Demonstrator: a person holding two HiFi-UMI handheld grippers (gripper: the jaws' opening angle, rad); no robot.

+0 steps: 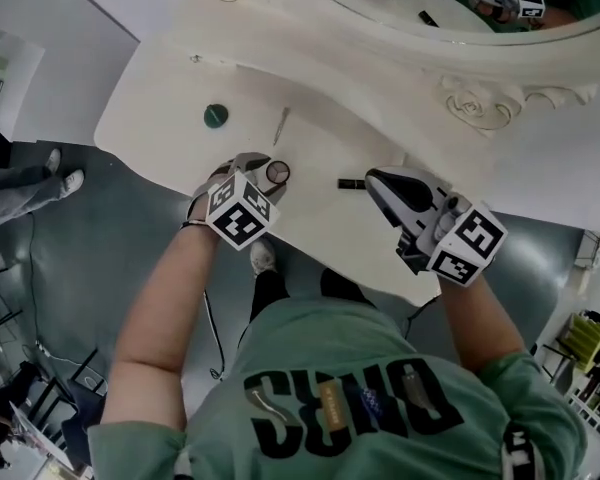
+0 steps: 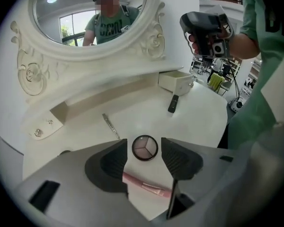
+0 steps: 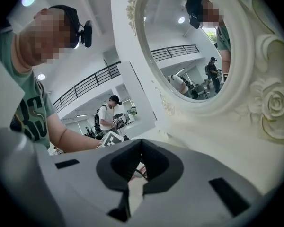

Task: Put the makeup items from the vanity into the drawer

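Observation:
A round eyeshadow compact (image 2: 145,147) lies flat on the white vanity top (image 2: 199,117), between the tips of my left gripper (image 2: 145,151), whose jaws stand open and clear of it. A pink brush (image 2: 146,188) lies on the top under that gripper. Farther off are a thin metal stick (image 2: 110,125), a black tube (image 2: 173,103) and a small open drawer (image 2: 176,81). In the head view the left gripper (image 1: 255,168) sits beside the compact (image 1: 277,173), and the right gripper (image 1: 373,179) hovers near the black tube (image 1: 352,183). My right gripper (image 3: 141,145) is shut with nothing in it.
A green round lid (image 1: 215,116) and the metal stick (image 1: 281,125) lie on the left part of the top. The carved oval mirror (image 1: 450,8) rises at the back. The vanity's front edge (image 1: 310,258) runs close to my body. A person's legs (image 1: 20,188) stand on the floor at left.

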